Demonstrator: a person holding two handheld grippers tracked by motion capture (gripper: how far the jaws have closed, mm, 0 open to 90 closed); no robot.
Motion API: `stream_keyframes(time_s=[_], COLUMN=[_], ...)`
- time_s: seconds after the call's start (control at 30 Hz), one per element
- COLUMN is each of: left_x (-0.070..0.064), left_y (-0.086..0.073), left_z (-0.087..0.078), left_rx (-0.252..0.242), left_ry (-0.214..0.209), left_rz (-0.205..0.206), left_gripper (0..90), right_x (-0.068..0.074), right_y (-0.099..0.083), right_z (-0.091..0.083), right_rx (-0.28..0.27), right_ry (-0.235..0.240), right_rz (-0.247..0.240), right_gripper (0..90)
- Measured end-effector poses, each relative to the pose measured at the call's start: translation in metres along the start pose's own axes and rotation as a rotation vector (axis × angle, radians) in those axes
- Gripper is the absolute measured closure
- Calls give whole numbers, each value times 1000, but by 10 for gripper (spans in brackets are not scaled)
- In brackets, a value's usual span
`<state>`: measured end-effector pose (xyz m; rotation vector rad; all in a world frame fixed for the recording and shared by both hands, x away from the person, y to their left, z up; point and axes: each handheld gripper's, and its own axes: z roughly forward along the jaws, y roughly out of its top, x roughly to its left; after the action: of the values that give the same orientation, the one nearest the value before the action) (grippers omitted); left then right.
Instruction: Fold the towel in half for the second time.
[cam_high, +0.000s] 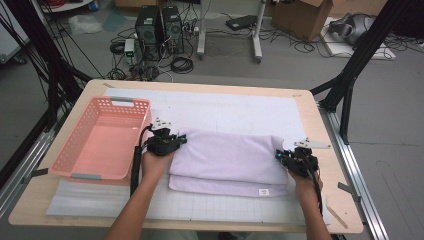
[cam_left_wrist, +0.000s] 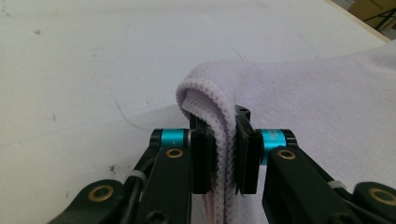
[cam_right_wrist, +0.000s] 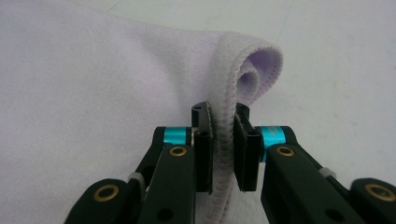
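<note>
Holding the towel (cam_high: 227, 160) at both ends, you have each hand-held gripper clamped on a doubled edge: the left hand-held gripper (cam_left_wrist: 225, 158) has its jaws nearly closed on the stitched hem at the towel's left end, and the right hand-held gripper (cam_right_wrist: 223, 154) pinches the rolled hem at the right end the same way. The towel lies folded in layers on the surface (cam_high: 225, 107), near its front, with the upper fold raised a little between your hands and a lower layer showing toward you, a small tag at its right corner. The bite on each side looks shallow, close to the hem, so the soft pile could slip out if you pull the ends apart or lift fast; an uneven lift would likely let the middle sag and the lower layers slide out of line. If only some of the layers are caught, the fold may open. The towel is pale lilac, plush and thick, with a ribbed stitched border that curls into a loop at each pinch. Under it lies a white gridded mat, smooth and flat. Farther left, beside your left hand (cam_high: 156, 162), stands the pink basket (cam_high: 82, 165), rigid plastic with perforated walls and grey handles, which the towel could snag on.
</note>
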<state>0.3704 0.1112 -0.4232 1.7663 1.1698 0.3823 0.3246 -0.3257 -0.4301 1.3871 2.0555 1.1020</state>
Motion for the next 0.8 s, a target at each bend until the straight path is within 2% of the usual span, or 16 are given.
stream_keyframes(time_s=[0.1,0.23,0.3,0.33,0.4,0.43,0.53,0.67,0.7,0.73,0.8], left_x=[2,7,7,7,7,7,5,-1,-3,-6,-8], left_y=[1,-3,-5,-5,-5,-5,-7,-13,-14,-16,-20], left_z=[3,12,14,13,11,9,0,-9,-12,-14,-21], left_rx=[-9,16,19,16,19,16,15,32,56,58,47], left_ry=[8,20,22,23,19,14,2,-23,-28,-28,-36], left_rz=[-6,-19,-13,-19,-55,-59,-42,-9,3,14,28], left_gripper=[794,794,762,695,491,446,428,401,396,374,386], right_x=[-5,-5,-5,-4,-5,-6,-9,-10,-10,-10,-9], right_y=[9,16,17,16,15,14,13,10,9,6,1], right_z=[8,17,21,22,24,23,15,1,-2,-6,-12], right_rx=[6,4,12,16,37,41,13,-32,-38,-40,-27], right_ry=[-11,-37,-48,-54,-62,-64,-51,-27,-17,-2,14], right_rz=[11,23,17,20,27,34,72,105,111,117,119], right_gripper=[805,804,789,764,680,642,566,520,511,504,499])
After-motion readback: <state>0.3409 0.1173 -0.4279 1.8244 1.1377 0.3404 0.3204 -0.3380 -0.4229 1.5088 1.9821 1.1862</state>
